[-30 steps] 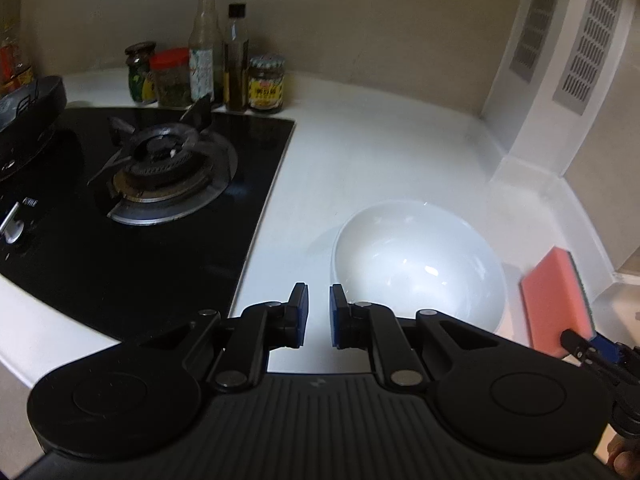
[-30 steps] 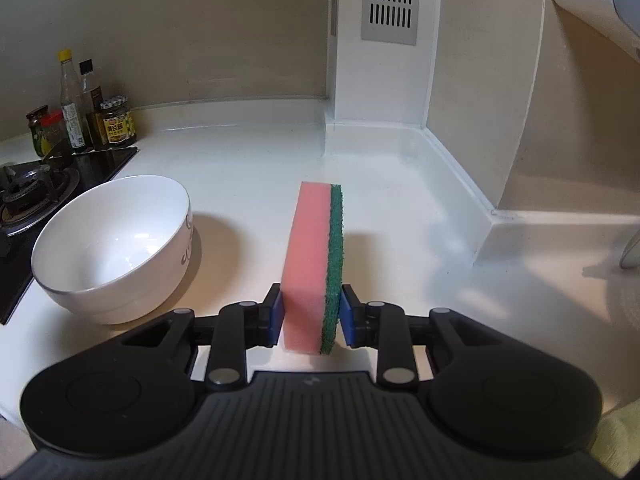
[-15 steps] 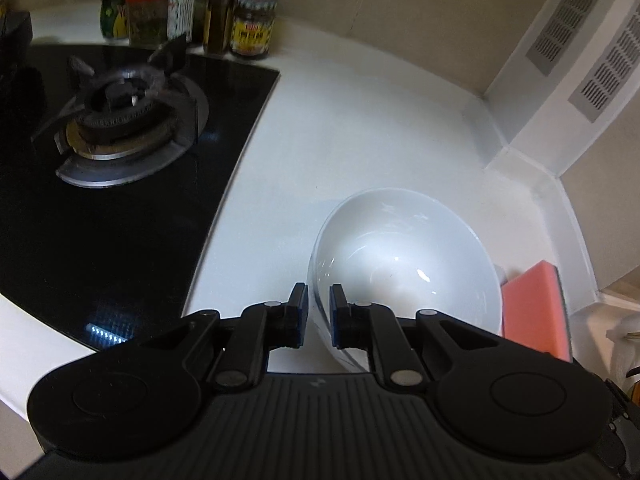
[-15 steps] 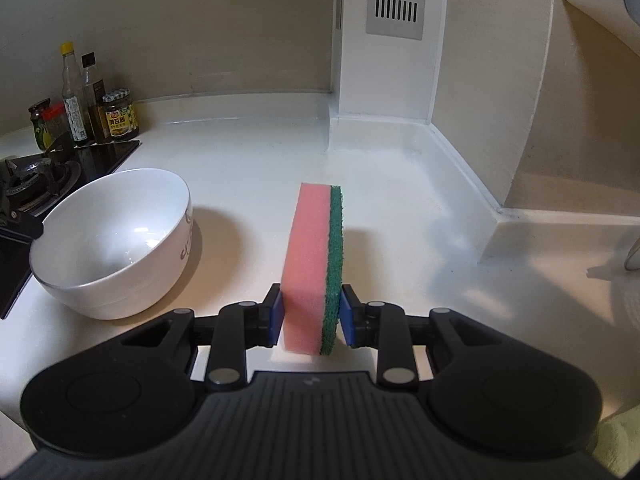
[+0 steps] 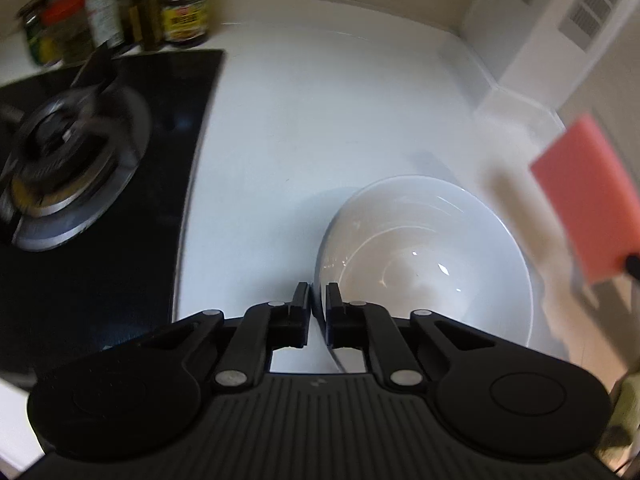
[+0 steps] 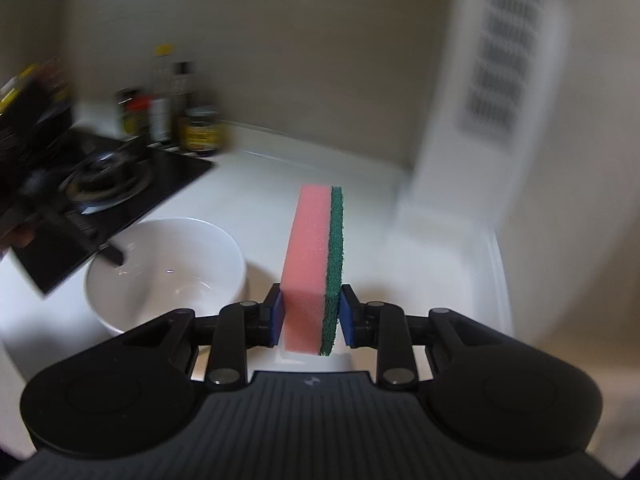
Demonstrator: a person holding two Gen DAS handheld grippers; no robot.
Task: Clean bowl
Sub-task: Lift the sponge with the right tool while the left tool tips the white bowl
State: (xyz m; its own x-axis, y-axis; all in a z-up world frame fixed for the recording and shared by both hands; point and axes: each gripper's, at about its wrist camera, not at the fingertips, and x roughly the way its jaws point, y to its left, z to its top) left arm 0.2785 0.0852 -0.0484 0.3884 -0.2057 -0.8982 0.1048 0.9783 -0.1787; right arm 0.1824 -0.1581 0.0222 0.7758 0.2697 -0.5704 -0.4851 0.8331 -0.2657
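Note:
A white bowl [image 5: 432, 256] stands on the white counter [image 5: 320, 120]; it also shows in the right wrist view [image 6: 168, 272]. My left gripper [image 5: 318, 304] is shut on the bowl's near rim, one finger inside and one outside. Its fingers [image 6: 110, 254] show at the bowl's left rim in the right wrist view. My right gripper [image 6: 312, 314] is shut on a pink sponge with a green scouring side [image 6: 316, 264], held upright above the counter to the right of the bowl. The sponge [image 5: 588, 200] also shows at the right in the left wrist view.
A black gas hob [image 5: 80, 168] with a burner lies left of the bowl. Several jars and bottles [image 5: 120, 16] stand at the back wall behind it. A white vented column [image 6: 488, 92] rises at the back right corner.
My left gripper has closed on the bowl's near rim. My right gripper has lifted the sponge and swung left towards the bowl. Both views are blurred by motion.

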